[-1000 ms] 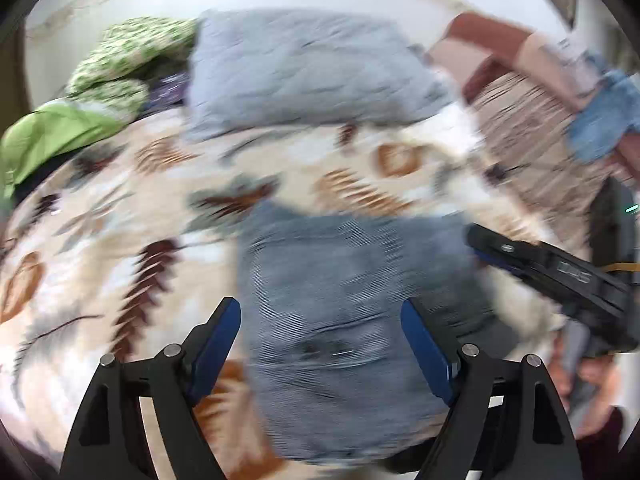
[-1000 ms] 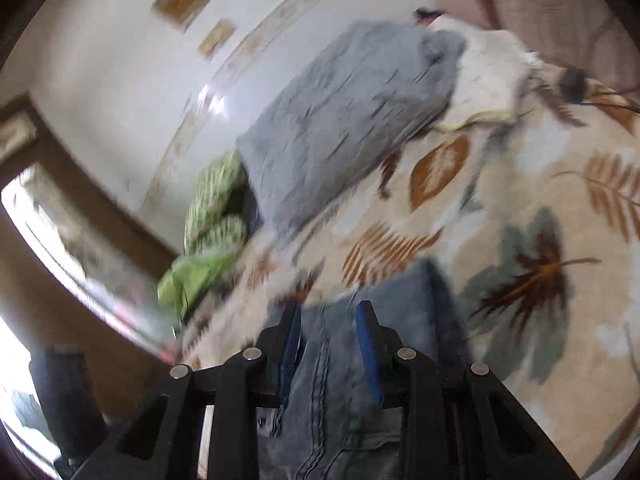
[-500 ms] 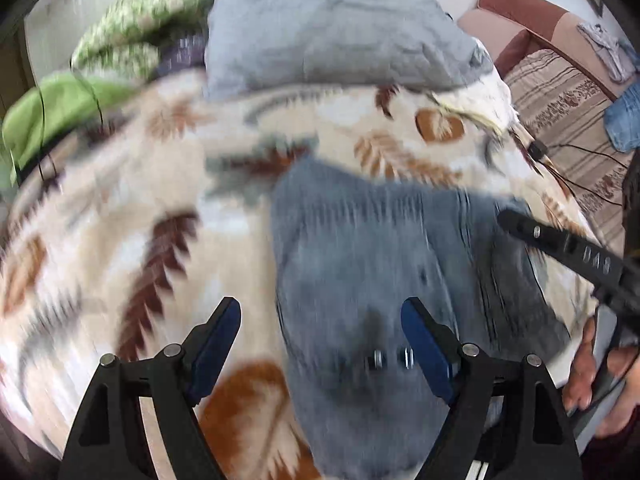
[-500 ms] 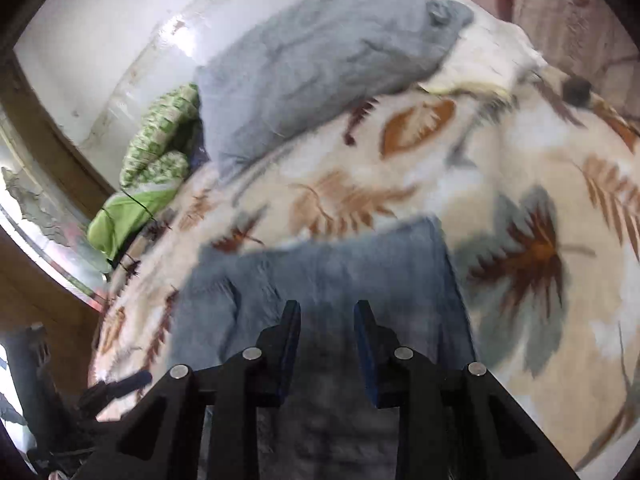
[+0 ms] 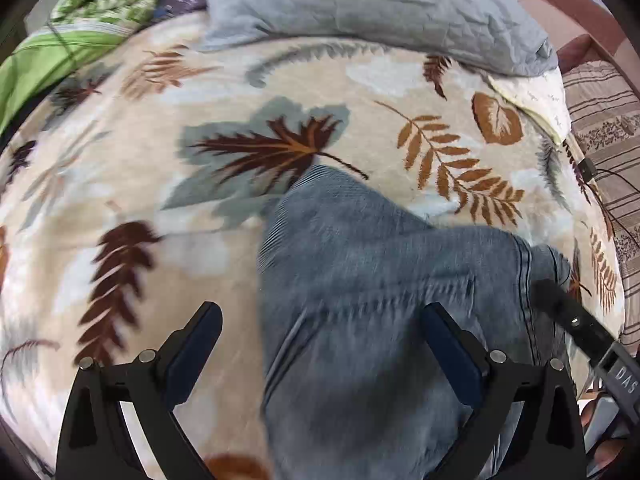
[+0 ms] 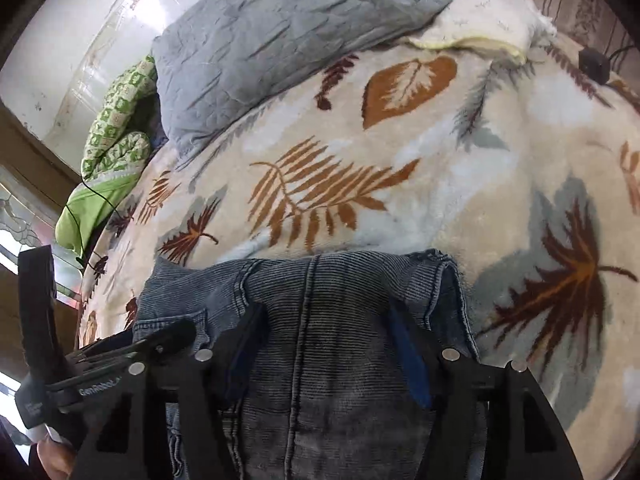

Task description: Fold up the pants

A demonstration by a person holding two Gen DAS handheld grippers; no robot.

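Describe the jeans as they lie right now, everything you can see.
The jeans are faded blue-grey ribbed denim, folded into a compact stack on the leaf-print blanket. A stitched seam runs down the middle, a hem edge shows at the far right corner, and a pocket outline shows in the left view. Both grippers, left and right, stand open over them.
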